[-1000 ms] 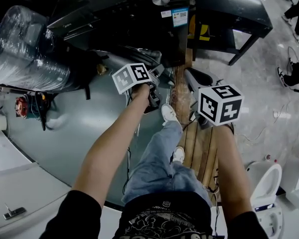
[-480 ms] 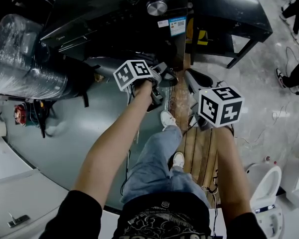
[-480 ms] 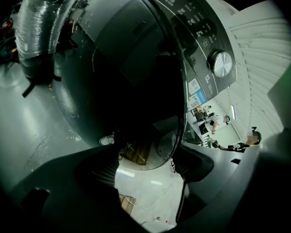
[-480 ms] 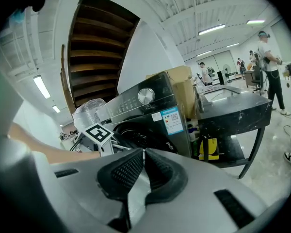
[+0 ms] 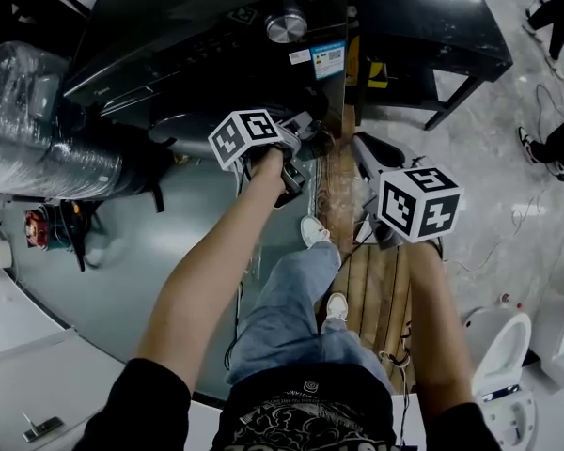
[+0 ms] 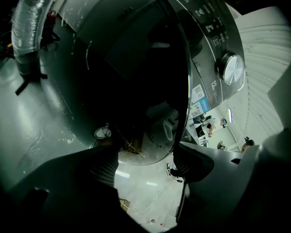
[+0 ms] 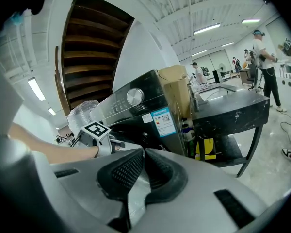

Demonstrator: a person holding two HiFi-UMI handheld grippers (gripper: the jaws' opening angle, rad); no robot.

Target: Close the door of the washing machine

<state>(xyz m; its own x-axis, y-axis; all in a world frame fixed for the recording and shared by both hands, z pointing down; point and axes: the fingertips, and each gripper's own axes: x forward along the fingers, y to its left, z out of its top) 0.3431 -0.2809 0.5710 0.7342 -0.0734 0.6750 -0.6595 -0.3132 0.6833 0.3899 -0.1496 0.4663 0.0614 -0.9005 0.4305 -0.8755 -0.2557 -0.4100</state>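
Facing the dark washing machine (image 5: 216,36) at upper centre of the head view, silver knob (image 5: 284,28) on its control panel. Left gripper (image 6: 146,163) raised to the machine's front, jaws spread wide and just lately opening, pinching nothing. Round dark-glass door (image 6: 136,67) filling the middle of the left gripper view, lower rim just beyond the gap, near the right-hand jaw tip. Right gripper (image 7: 141,163) at centre right of the head view, apart from the machine, jaws pressed together on nothing. Plastic-wrapped bundle (image 5: 38,111) at upper left, black table (image 5: 432,17) at upper right, wooden planks (image 5: 376,289) underfoot.
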